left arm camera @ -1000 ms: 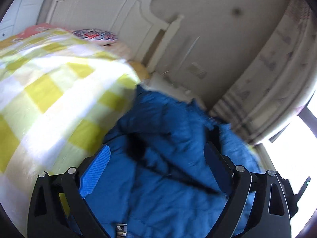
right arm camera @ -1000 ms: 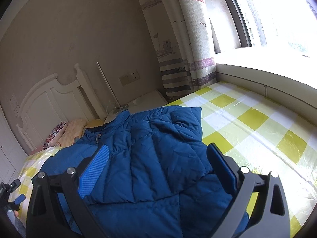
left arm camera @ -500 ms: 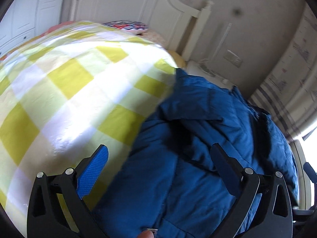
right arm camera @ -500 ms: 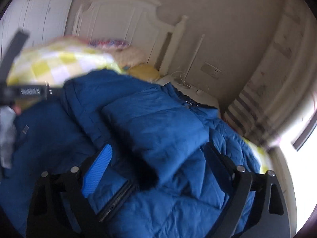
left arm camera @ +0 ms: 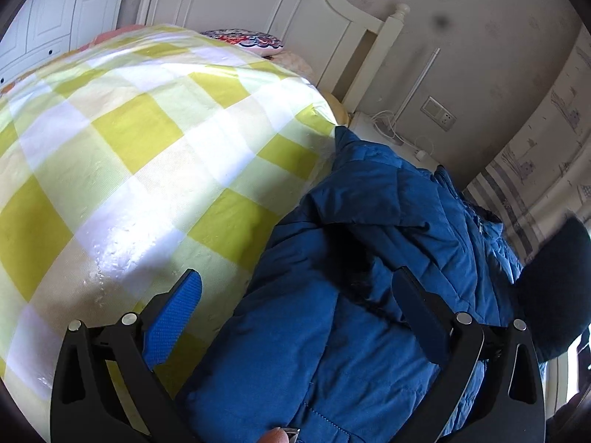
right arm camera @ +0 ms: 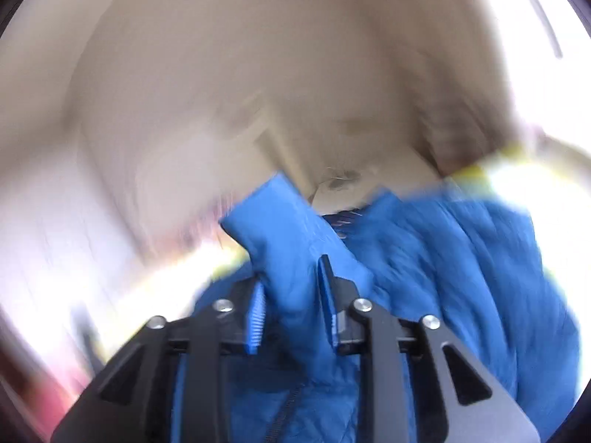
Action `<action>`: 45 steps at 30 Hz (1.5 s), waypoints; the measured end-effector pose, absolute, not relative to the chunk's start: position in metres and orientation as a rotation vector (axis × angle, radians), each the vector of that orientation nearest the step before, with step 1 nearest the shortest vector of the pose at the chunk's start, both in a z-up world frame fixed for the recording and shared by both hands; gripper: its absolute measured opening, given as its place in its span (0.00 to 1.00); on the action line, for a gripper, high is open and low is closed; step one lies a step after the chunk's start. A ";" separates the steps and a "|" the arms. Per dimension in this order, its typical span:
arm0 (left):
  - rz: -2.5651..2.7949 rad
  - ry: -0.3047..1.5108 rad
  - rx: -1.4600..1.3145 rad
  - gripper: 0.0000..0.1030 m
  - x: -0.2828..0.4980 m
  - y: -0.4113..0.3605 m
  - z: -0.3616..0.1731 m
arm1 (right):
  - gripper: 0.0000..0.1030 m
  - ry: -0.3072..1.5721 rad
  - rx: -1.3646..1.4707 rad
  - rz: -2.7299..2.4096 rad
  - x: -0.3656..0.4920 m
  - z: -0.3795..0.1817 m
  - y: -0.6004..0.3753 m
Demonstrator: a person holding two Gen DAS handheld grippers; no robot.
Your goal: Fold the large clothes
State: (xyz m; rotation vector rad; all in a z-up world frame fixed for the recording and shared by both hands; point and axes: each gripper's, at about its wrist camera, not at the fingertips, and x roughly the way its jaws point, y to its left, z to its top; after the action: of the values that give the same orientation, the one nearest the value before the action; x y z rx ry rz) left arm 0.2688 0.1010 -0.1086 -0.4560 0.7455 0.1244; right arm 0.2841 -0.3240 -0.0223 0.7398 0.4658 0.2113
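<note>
My right gripper (right arm camera: 291, 302) fingers clamp a fold of the quilted blue puffer jacket (left arm camera: 351, 295) | left gripper (left arm camera: 299, 313) fingers wide apart above it | jacket rumpled on yellow-checked bed cover (left arm camera: 129, 155) | blurred view; folding seemingly barely begun

Home bedroom. Bed (left arm camera: 147, 170) with yellow-white checked cover, white panelled headboard (left arm camera: 266, 3), patterned pillow (left arm camera: 247, 38) at the head end. White wardrobe doors (left arm camera: 62, 11) on the left, wall socket (left arm camera: 439, 114), printed curtain (left arm camera: 535, 170) on the right.
</note>
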 end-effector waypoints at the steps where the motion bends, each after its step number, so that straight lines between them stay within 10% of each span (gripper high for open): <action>1: 0.121 0.745 -0.444 0.96 0.269 0.099 -0.108 | 0.53 0.514 0.851 0.134 0.281 -0.041 -0.349; 13: 0.100 0.742 -0.422 0.96 0.272 0.090 -0.107 | 0.59 0.651 0.855 0.117 0.283 -0.082 -0.372; 15: 0.096 0.743 -0.412 0.96 0.272 0.089 -0.107 | 0.24 0.679 0.825 0.146 0.284 -0.078 -0.366; 22: 0.086 0.729 -0.379 0.96 0.271 0.081 -0.104 | 0.17 0.533 0.674 0.148 0.280 -0.025 -0.362; 27: 0.090 0.713 -0.342 0.96 0.270 0.075 -0.102 | 0.47 0.796 0.654 0.015 0.305 -0.070 -0.375; 36: 0.098 0.707 -0.289 0.96 0.269 0.064 -0.100 | 0.65 0.478 0.214 -0.017 0.276 0.013 -0.294; 45: 0.107 0.708 -0.289 0.96 0.266 0.064 -0.101 | 0.69 0.794 -0.029 -0.020 0.342 -0.066 -0.261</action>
State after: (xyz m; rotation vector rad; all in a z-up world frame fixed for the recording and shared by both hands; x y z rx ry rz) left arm 0.2662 0.0641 -0.1012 -0.2892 0.7085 0.1074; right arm 0.3417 -0.2615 -0.0659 -0.0294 0.7940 -0.0205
